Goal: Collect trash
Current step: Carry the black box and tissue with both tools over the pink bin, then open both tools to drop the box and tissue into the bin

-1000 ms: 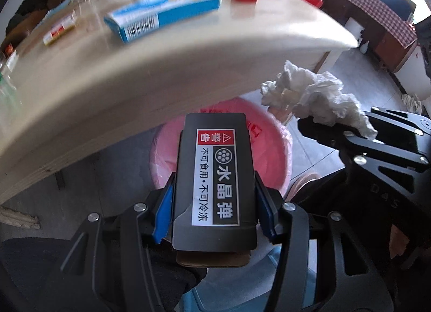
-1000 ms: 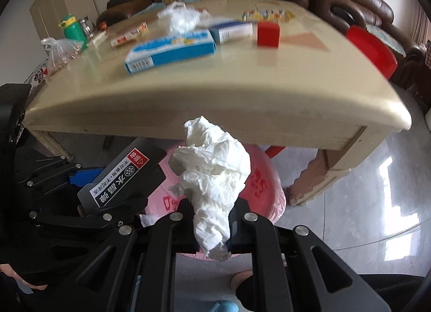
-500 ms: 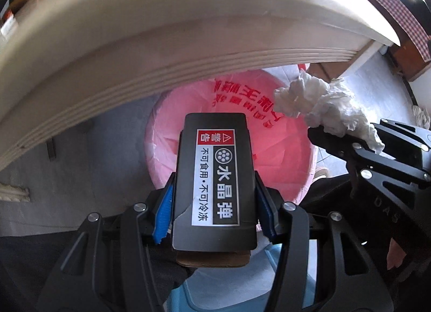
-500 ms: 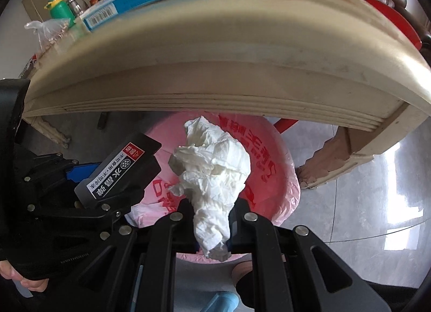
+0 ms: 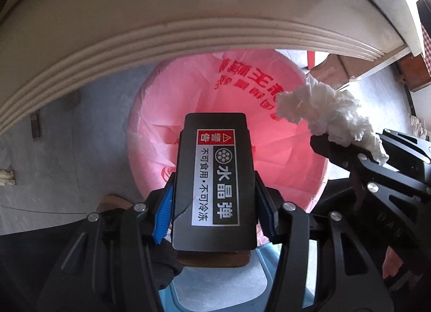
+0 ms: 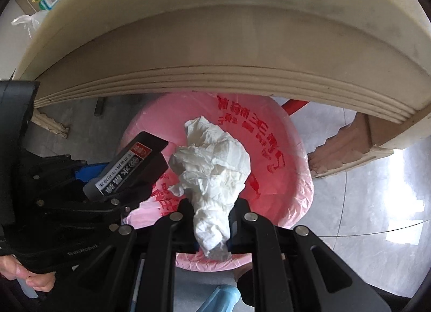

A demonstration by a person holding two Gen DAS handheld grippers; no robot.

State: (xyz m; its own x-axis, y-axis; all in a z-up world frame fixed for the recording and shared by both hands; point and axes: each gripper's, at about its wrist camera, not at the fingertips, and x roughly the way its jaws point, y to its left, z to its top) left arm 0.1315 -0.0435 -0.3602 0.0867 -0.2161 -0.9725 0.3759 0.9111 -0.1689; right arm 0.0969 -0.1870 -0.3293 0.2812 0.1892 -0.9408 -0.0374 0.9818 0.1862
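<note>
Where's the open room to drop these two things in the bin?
The pink bin bag is open and bare at its far side, below the table edge. The near side is crowded: black box at left, tissue wad at right.

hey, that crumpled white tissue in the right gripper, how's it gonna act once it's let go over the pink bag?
The crumpled tissue looks soft and very light, so it would probably drop slowly, maybe drifting. Its loose folds may cling to the right gripper pads rather than fall cleanly into the pink bag.
</note>
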